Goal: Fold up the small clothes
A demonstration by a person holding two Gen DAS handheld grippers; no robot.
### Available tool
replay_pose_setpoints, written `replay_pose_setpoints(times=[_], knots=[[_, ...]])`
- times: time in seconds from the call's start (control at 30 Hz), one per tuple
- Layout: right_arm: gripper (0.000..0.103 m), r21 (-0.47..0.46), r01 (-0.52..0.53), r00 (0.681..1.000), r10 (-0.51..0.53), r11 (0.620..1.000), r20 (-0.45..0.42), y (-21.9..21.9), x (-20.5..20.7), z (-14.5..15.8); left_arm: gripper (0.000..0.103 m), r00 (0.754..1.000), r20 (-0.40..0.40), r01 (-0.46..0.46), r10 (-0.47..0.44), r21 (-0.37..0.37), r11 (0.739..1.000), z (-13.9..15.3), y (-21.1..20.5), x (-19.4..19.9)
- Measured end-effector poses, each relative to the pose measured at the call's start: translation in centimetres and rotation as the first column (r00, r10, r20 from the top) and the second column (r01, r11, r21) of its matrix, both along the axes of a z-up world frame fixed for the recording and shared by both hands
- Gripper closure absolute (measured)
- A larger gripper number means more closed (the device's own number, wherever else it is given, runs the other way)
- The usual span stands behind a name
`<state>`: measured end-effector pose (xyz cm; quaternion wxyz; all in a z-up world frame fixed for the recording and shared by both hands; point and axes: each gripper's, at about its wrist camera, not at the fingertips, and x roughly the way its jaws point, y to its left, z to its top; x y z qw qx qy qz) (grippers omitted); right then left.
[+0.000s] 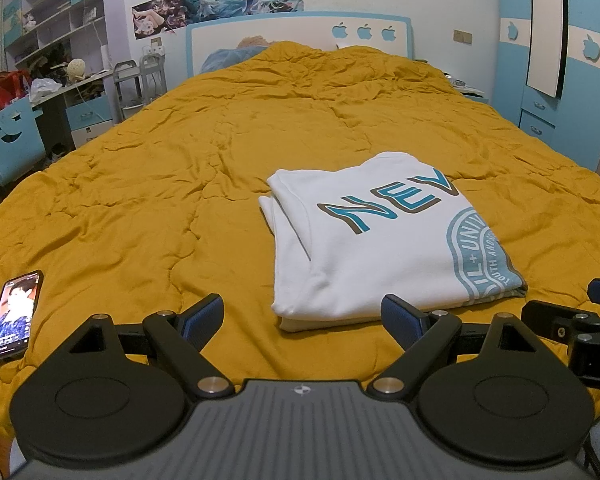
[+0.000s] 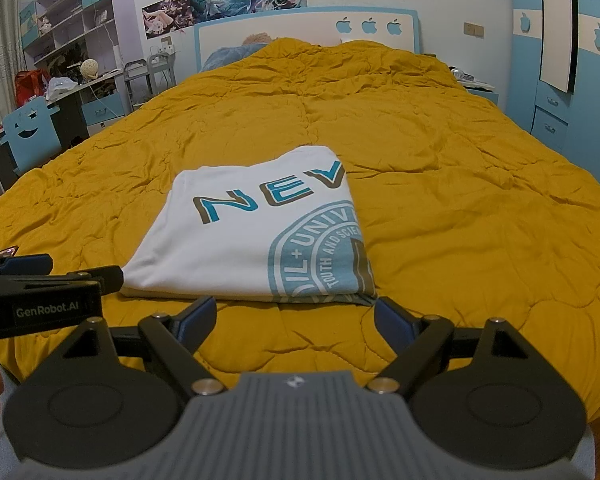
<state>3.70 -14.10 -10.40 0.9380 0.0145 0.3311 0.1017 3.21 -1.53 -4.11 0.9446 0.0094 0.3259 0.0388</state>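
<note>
Both tongs released, nothing in either. Left tongs (image 1: 302, 320) sit spread wide at bottom center of the left wrist view, hovering just short of the near edge of the white T-shirt (image 1: 376, 236). Right tongs (image 2: 296, 316) likewise spread at bottom center of the right wrist view, the right-hand pad close to the shirt's near right corner, contact unclear. The shirt lies on the mustard quilt (image 1: 140, 184) of the bed, center-right in the left view, center-left in the right view, already a compact layered rectangle with the print up. My read: the fold is largely done, at or just past the last fold. If another fold is wanted, each of the tongs needs a near corner, pinching all layers, then carry toward the headboard. A phone (image 1: 14, 316) sits lower left, well apart.
</note>
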Motion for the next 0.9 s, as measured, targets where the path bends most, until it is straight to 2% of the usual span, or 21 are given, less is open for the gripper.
replay_pose_setpoints(times=[0.9], knots=[[0.021,-0.003,0.000,1.000,0.000,1.000,0.000,0.07,-0.03,-0.01,0.000,0.999,0.017,0.046,-0.045,-0.022,0.999,0.46,-0.22,-0.23]])
